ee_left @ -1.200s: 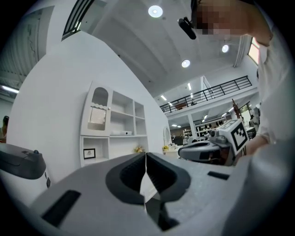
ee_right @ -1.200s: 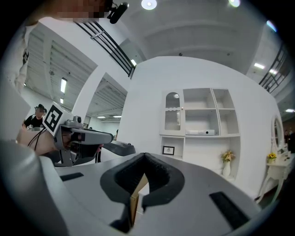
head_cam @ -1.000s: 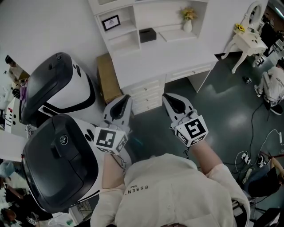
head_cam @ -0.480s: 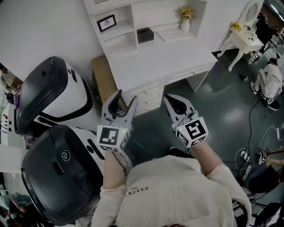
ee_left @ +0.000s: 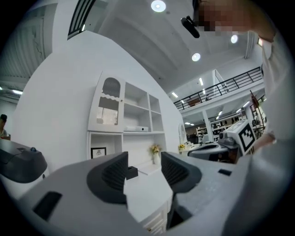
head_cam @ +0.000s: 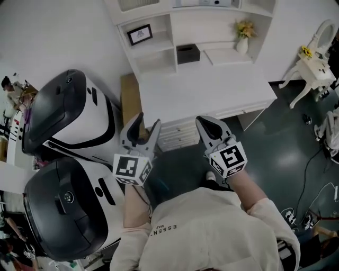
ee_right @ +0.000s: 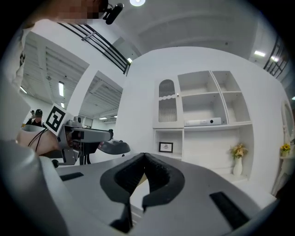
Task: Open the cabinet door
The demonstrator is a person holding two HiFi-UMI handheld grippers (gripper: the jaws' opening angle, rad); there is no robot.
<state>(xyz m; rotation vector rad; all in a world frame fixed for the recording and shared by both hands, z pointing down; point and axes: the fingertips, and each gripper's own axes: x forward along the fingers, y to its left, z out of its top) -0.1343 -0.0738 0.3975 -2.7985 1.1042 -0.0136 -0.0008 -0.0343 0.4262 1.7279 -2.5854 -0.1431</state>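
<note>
Holding left gripper (head_cam: 148, 120) wide, nothing between jaws; right gripper (head_cam: 204, 121) closed tight, empty. Aimed at far desk (head_cam: 206, 87), well apart from cabinet (ee_right: 167, 106) at upper left.

cabinet door (head_cam: 139, 4): cut by top edge | framed picture (head_cam: 140, 34): print illegible

A cream printed top (head_cam: 212, 227); grey left tongs (head_cam: 148, 120) and right tongs (head_cam: 202, 122) carry black-and-white marker cubes (head_cam: 132, 168).
</note>
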